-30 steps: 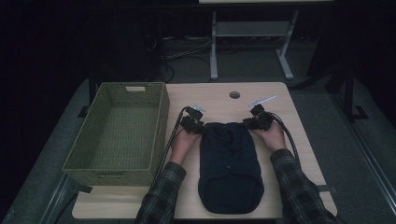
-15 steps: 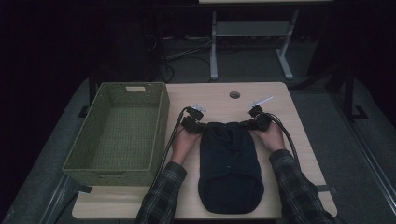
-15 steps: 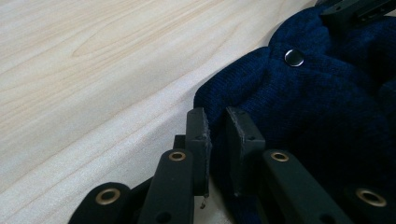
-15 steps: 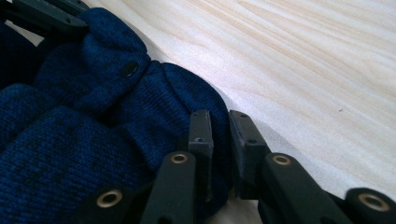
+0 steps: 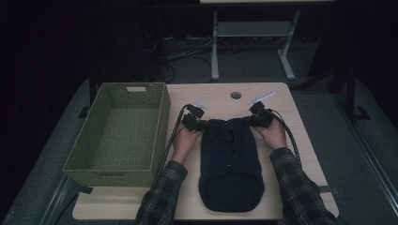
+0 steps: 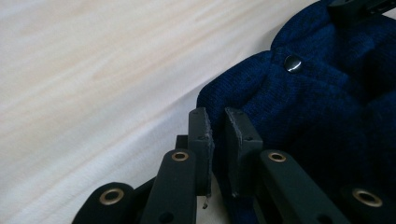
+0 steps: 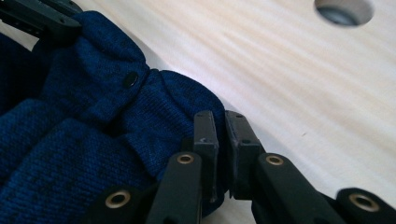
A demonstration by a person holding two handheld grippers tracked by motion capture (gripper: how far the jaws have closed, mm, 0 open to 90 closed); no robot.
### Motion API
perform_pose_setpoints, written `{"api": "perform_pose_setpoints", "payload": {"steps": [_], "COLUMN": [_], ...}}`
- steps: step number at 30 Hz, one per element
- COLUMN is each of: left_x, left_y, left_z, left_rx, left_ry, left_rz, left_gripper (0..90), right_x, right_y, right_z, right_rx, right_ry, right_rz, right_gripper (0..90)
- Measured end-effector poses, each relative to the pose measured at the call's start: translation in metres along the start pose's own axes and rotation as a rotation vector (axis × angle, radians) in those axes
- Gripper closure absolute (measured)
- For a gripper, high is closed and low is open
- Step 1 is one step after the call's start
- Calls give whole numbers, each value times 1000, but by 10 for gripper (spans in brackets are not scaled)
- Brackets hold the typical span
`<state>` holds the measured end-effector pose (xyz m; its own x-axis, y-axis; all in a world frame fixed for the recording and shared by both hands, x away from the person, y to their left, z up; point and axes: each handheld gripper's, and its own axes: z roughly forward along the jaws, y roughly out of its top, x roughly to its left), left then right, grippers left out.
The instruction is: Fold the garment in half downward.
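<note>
Here, one navy cardigan (image 5: 230,161) (two buttons), one green basket (image 5: 119,131), two grippers.

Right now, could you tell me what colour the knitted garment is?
Dark blue garment, clearest in the left gripper view.

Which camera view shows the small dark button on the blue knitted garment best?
The left gripper view: the button is sharp and catches light on the blue knitted garment. In the right gripper view a dark button shows edge-on and duller. In the high view the garment looks almost black, buttons too small to tell.
</note>
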<state>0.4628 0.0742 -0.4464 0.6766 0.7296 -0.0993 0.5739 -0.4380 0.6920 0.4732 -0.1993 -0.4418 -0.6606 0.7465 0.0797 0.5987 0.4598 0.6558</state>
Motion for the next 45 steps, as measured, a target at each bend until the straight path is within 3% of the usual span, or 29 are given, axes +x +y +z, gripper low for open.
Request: {"api": "perform_pose_setpoints", "payload": {"steps": [11,24,27,33,45], "left_x": [-8,-18,-21,-27,-40], "left_y": [23,46,48,41,17], "left_z": [-27,-64,-73,-82,-89], "left_rx": [-99,-235,-265,-269,-246], "left_ry": [50,104,109,120,91], "left_rz": [45,88,93,130,166], "left_gripper": [809,809,809,809,807], "right_x": [1,6,8,18,43], "right_y": [10,37,40,37,6], "right_z": [-24,-58,-69,-78,-87], "right_rx": [-100,-197,-245,-255,-275], "right_ry": [-33,-83,-70,-70,-36], "right_rz": [-1,-43,-35,-74,-112], "right_gripper": [840,840,839,838,834]}}
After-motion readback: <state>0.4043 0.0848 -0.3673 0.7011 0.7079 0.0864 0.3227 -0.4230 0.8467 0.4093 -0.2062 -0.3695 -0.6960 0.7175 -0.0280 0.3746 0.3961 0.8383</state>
